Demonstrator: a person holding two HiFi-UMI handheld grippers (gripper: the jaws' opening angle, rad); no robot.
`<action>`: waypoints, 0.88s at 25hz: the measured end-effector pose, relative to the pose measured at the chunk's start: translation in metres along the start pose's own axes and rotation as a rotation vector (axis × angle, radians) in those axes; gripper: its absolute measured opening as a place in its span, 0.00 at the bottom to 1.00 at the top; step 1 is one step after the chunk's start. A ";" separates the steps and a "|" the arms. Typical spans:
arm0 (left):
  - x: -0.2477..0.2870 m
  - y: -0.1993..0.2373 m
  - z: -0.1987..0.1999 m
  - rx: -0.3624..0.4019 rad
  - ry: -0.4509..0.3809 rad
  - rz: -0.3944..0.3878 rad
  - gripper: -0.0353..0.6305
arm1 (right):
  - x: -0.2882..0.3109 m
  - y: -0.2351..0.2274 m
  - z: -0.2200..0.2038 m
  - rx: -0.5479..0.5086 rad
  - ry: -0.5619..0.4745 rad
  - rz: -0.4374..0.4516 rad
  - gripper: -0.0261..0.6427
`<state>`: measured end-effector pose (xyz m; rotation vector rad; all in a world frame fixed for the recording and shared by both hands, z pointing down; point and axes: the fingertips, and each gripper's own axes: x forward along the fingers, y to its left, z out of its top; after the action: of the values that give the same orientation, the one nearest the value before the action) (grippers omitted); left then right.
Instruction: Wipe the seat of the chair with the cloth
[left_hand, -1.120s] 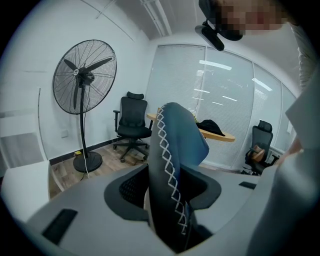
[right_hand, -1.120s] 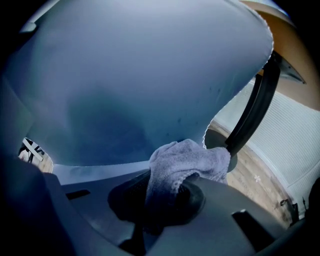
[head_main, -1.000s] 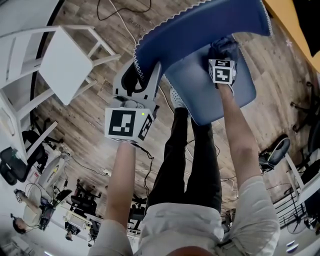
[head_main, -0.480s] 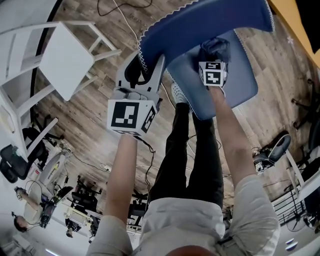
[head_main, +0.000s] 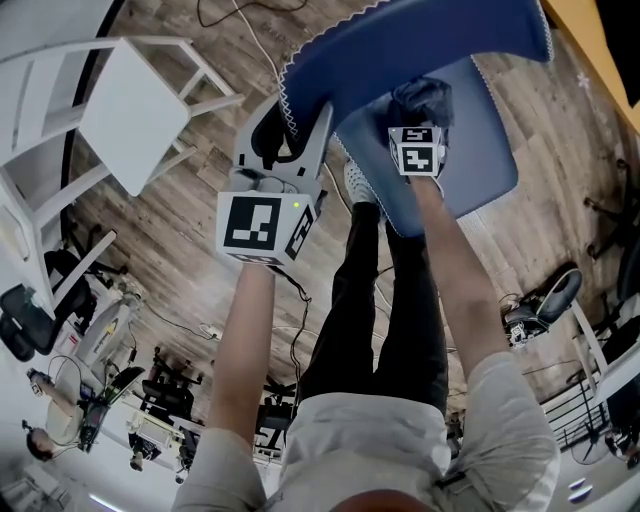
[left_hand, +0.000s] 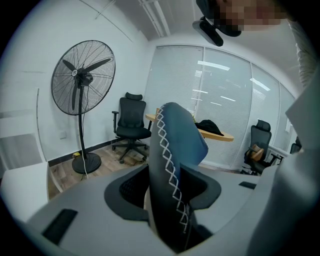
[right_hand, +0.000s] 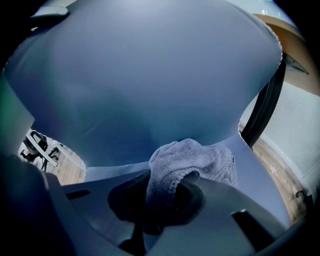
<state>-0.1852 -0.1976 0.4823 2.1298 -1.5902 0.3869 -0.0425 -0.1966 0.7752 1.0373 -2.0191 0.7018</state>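
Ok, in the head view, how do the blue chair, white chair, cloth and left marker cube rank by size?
1. blue chair and white chair, too alike to separate.
2. left marker cube, enlarged by nearness.
3. cloth, only partly visible.

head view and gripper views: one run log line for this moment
left gripper: shut on backrest edge | right gripper: shut on cloth | cloth: on seat near backrest

White wooden chair (head_main: 125, 115) upper left, standing on the brown wood-plank floor (head_main: 190, 265). Left gripper view: black pedestal fan (left_hand: 83, 80) by the wall, with a black office chair (left_hand: 131, 125) just beside it. Light wooden worktop (left_hand: 225, 135) carries a dark bundle (left_hand: 210, 127). White window blinds (left_hand: 225, 90) behind. Second black office chair (left_hand: 257, 142) far right.
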 end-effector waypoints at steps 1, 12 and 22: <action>0.000 0.000 0.000 0.000 -0.001 0.001 0.33 | 0.000 0.005 -0.001 0.001 0.002 0.006 0.11; 0.000 -0.002 0.000 0.006 -0.008 0.025 0.33 | -0.007 0.062 -0.011 -0.036 0.016 0.113 0.11; -0.003 0.000 -0.001 0.019 -0.009 0.042 0.33 | -0.012 0.103 -0.025 -0.155 0.049 0.226 0.11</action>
<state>-0.1855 -0.1949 0.4816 2.1181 -1.6444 0.4084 -0.1151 -0.1188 0.7664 0.7030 -2.1314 0.6670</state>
